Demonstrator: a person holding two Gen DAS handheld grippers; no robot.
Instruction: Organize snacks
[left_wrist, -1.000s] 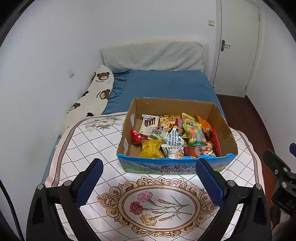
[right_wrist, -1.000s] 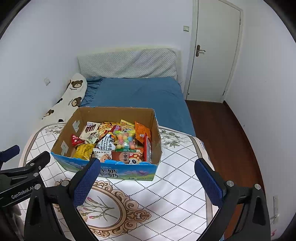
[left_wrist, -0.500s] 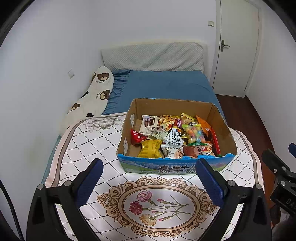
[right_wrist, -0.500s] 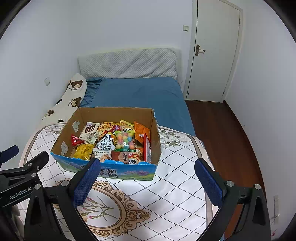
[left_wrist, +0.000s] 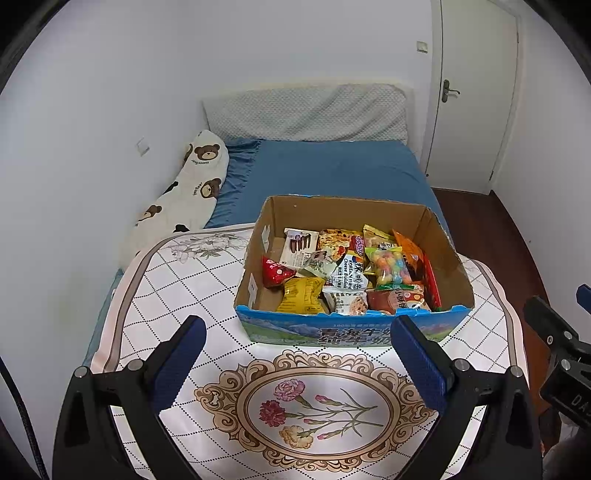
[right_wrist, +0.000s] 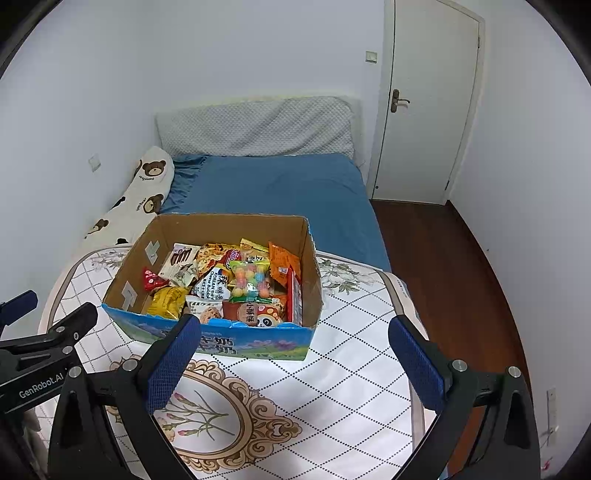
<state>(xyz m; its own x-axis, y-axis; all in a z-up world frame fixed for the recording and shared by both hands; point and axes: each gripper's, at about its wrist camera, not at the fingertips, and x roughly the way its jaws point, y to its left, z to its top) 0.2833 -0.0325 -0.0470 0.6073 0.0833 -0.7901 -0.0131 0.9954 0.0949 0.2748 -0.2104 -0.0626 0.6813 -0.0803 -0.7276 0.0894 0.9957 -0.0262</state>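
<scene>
An open cardboard box (left_wrist: 332, 212) with a blue printed front stands on the table; it also shows in the right wrist view (right_wrist: 229, 225). It holds several snack packets: a yellow packet (left_wrist: 303, 299), a red packet (left_wrist: 275, 271), a bag of coloured candy balls (left_wrist: 388, 266), an orange packet (left_wrist: 408, 253). My left gripper (left_wrist: 295, 354) is open and empty, in front of the box. My right gripper (right_wrist: 293, 352) is open and empty, in front of the box's right corner.
The table carries a white diamond-pattern cloth (left_wrist: 177, 280) with a floral medallion (left_wrist: 317, 410). A blue bed (left_wrist: 332, 170) with a bear-print pillow (left_wrist: 195, 181) lies behind. A white door (right_wrist: 428, 110) and wooden floor (right_wrist: 443, 266) are at the right.
</scene>
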